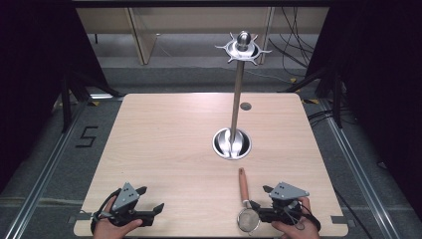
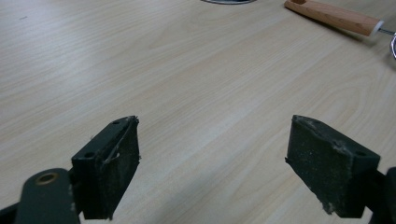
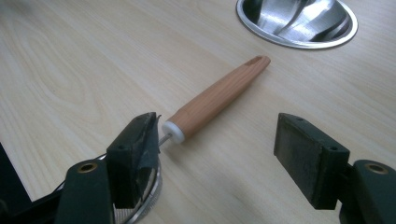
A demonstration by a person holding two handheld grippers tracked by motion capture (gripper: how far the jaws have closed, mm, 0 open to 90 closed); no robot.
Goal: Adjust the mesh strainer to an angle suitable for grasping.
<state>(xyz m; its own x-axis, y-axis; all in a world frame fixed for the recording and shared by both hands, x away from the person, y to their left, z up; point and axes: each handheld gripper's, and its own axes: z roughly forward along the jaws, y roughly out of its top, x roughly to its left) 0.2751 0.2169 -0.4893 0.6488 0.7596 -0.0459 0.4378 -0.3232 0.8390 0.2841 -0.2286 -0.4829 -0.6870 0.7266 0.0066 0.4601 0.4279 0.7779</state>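
A small mesh strainer [image 1: 248,219] with a wooden handle [image 1: 243,184] lies flat near the table's front edge, its handle pointing away from me. My right gripper [image 1: 260,197] sits just right of it, open. In the right gripper view the wooden handle [image 3: 219,95] runs out from beside the left pad, and the strainer's rim [image 3: 149,200] lies under that pad; nothing is pressed between the pads. My left gripper [image 1: 151,198] rests at the front left, open over bare wood [image 2: 215,135]. The handle [image 2: 334,17] lies far off at the top right of its view.
A tall metal stand [image 1: 237,94] with a ring of hooks on top [image 1: 243,48] rises from a round steel base [image 1: 232,143] set in the wooden table [image 1: 164,134]. The base [image 3: 299,23] lies beyond the handle's tip. A small grey disc [image 1: 245,105] sits behind it.
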